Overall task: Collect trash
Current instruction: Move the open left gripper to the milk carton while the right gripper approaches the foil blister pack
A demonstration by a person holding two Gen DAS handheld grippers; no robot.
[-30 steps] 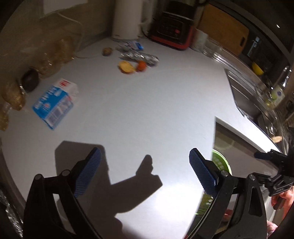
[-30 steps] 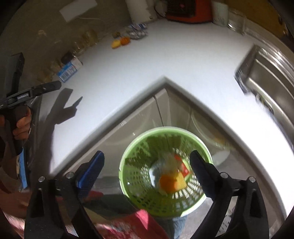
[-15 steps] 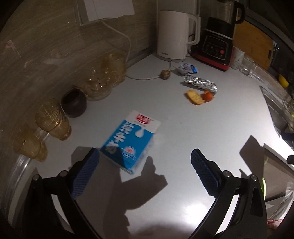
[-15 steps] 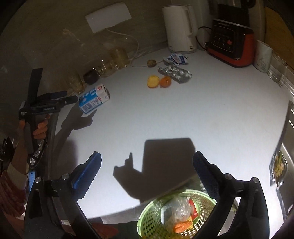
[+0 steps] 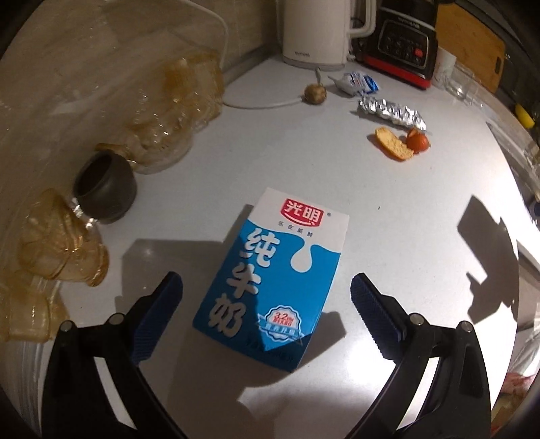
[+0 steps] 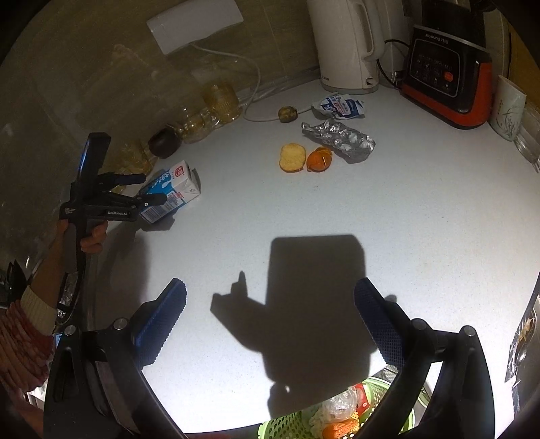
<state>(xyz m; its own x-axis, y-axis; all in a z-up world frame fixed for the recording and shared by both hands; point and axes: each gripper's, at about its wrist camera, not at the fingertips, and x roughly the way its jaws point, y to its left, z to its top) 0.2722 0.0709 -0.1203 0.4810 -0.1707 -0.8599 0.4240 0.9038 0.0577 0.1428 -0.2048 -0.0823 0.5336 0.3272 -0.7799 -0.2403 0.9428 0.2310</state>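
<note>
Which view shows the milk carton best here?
The left wrist view: the milk carton lies flat, large and unobstructed between the open left tongs. The right wrist view shows it small, far left, partly hidden behind those tongs.

Black gripper frames, ribbed blue pads, silver screws.

The milk carton lies flat on the counter, between the spread fingers of the left gripper. Left of it stands a pot; behind it lie peel pieces, then a foil wrapper, with a kettle at the back. A basket sits below the counter's near edge.
</note>
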